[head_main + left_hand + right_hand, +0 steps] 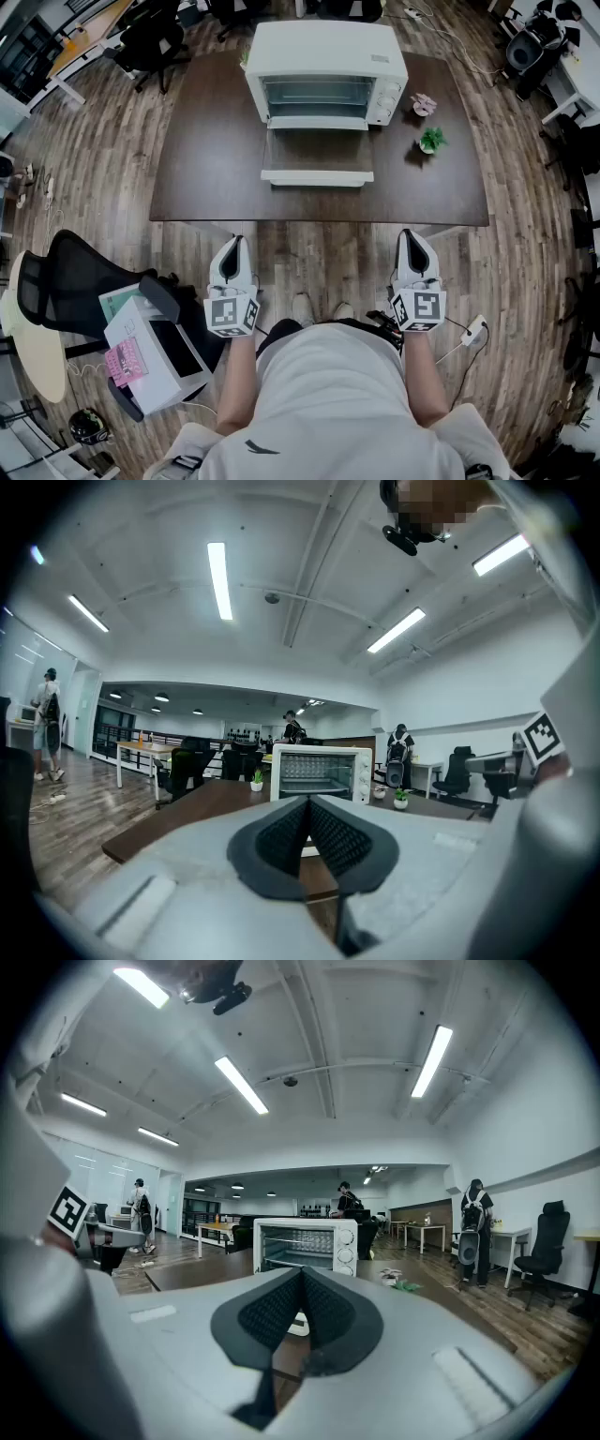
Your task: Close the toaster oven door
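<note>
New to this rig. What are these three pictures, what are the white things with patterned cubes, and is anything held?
A person stands before a dark table with a hand-held two-jaw gripper in each hand: left gripper, right gripper. The downward picture comes from a camera on the person's head; the other two from cameras riding on each gripper, looking along its jaws. On the table stand a white toaster oven, its door folded down open, plus a green potted plant and a pinkish potted plant beside it. Both grippers are shut, holding nothing.

Plank floor (94,141), dark table (206,169), black mesh chair (70,291), ceiling strip lights (218,578), possibly railing (112,738) behind
</note>
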`<move>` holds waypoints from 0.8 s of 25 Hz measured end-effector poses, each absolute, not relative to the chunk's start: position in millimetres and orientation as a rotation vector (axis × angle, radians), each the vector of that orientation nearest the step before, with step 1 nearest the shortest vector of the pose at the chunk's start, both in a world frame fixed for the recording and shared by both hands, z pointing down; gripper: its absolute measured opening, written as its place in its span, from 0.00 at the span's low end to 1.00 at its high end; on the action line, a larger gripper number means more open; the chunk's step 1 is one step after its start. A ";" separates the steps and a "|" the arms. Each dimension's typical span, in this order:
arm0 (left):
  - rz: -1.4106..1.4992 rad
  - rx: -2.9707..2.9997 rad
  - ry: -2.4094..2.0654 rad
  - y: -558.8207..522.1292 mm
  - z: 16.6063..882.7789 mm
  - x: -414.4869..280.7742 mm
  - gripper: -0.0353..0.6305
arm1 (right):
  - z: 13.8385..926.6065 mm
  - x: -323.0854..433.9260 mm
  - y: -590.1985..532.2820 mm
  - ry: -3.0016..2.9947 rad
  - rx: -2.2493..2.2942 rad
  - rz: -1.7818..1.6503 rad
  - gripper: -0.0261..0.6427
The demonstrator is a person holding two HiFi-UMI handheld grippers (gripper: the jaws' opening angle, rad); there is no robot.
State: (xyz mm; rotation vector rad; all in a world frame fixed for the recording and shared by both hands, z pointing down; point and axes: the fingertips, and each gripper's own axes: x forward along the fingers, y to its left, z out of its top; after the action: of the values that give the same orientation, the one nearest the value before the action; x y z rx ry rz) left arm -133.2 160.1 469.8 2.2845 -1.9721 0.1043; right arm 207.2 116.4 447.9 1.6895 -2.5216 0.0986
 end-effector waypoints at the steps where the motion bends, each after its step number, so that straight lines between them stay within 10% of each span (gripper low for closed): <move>1: 0.104 2.284 -1.972 159.9 469.6 -133.8 0.06 | 448.4 207.0 116.1 -2.520 1.691 0.100 0.04; 20: 0.103 2.279 -1.965 156.0 470.6 -147.1 0.06 | 449.2 191.7 110.9 -2.536 1.693 0.128 0.04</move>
State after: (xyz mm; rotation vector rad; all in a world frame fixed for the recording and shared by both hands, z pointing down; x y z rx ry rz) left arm -147.1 156.0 470.6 2.2792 -1.9653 0.1027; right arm 191.7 110.9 449.2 1.6931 -2.5361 0.1279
